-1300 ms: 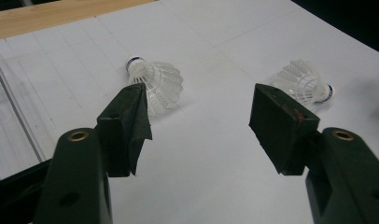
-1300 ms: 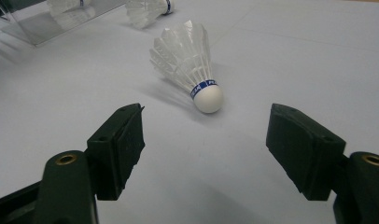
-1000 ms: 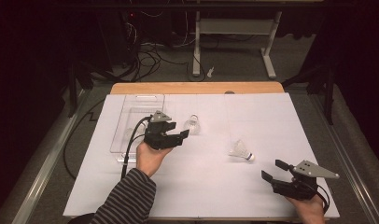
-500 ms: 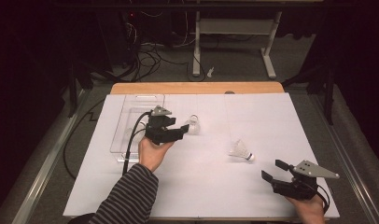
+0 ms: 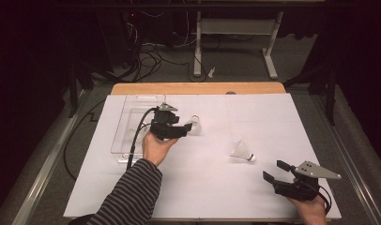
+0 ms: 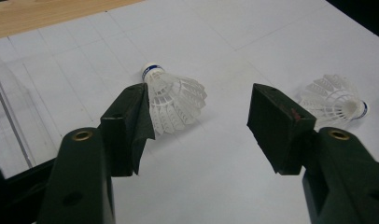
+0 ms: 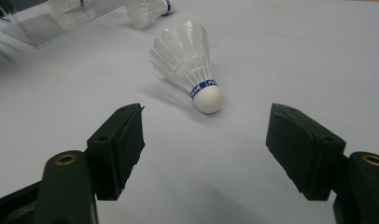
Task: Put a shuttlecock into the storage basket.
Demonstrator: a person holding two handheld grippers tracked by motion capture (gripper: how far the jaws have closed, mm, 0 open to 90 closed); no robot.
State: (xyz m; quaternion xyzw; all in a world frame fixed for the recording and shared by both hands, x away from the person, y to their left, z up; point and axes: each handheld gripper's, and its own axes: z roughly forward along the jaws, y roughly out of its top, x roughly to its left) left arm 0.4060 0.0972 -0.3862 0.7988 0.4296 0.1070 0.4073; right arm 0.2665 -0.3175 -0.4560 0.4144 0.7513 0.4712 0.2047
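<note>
A white shuttlecock (image 5: 194,123) (image 6: 174,101) with a blue band lies on its side on the white paper. My left gripper (image 5: 186,129) (image 6: 201,122) is open just short of it, the feather skirt next to the left jaw. A second shuttlecock (image 5: 242,151) (image 7: 191,59) (image 6: 338,100) lies further right, cork pointing at my right gripper (image 5: 273,170) (image 7: 204,149). That gripper is open and holds nothing, a short way from the cork. The first shuttlecock (image 7: 148,9) is also at the top of the right gripper view.
A clear plastic tray (image 5: 130,125) (image 7: 47,21) (image 6: 10,116) lies on the paper left of my left hand, with something white blurred inside it. The wooden table edge (image 5: 198,88) runs along the far side. Cables trail on the floor beyond.
My left gripper has moved away from the person and slightly right, up to the first shuttlecock. The right gripper and both shuttlecocks have stayed put.
</note>
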